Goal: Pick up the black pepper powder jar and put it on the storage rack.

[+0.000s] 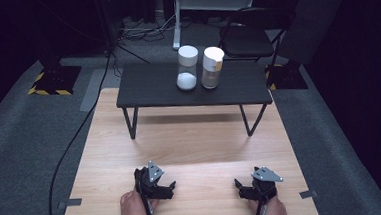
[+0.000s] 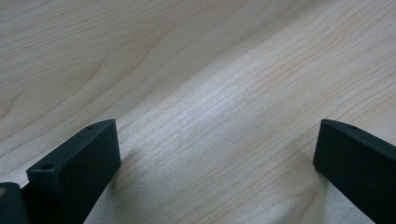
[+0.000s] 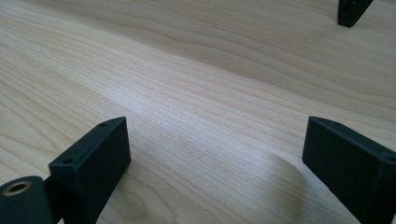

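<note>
Two clear jars with white lids stand side by side on a low black table [image 1: 147, 92]. The left jar [image 1: 187, 67] holds white powder, and the right jar [image 1: 212, 67] holds something brownish. My left gripper [image 1: 169, 188] rests low over the near part of the light wooden tabletop [image 1: 190, 137], held by a hand. Its jaws stand wide apart over bare wood in the left gripper view [image 2: 217, 149]. My right gripper [image 1: 240, 189] sits at the near right, also open [image 3: 217, 144], with nothing between its jaws. Both grippers are far from the jars.
The black table stands on thin metal legs at the far end of the wooden top; one leg foot [image 3: 352, 11] shows in the right gripper view. A dark chair [image 1: 251, 33], cables and grey carpet lie beyond.
</note>
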Motion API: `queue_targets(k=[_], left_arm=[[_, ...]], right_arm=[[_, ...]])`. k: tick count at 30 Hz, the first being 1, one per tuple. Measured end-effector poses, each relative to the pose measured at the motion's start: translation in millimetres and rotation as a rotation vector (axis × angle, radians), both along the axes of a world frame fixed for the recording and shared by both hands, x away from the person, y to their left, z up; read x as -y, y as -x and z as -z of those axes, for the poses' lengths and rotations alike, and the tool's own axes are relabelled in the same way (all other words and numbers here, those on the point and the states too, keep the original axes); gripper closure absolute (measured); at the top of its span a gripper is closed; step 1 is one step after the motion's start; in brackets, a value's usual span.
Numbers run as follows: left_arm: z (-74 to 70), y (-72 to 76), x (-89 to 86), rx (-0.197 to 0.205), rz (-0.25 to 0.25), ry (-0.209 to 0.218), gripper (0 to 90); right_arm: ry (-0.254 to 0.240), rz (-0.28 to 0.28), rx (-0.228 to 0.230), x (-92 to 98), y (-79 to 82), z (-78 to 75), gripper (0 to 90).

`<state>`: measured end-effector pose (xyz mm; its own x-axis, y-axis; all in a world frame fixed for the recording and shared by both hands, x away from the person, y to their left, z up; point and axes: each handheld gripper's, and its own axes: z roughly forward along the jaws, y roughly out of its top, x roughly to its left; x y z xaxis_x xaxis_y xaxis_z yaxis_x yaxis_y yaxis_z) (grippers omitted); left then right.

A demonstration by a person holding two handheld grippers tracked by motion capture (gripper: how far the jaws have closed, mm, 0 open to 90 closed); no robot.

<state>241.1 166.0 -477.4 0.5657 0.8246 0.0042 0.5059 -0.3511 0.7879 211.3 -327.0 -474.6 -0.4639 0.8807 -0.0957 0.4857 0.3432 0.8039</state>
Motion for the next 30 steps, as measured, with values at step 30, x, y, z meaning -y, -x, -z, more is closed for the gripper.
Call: queue_targets(k=[30], left_arm=[[-0.3, -1.7, 0.7, -0.001, 0.002, -0.002, 0.2]], right_arm=[[0.015, -0.013, 0.019, -1.0, 2.6, 1.3, 7.6]])
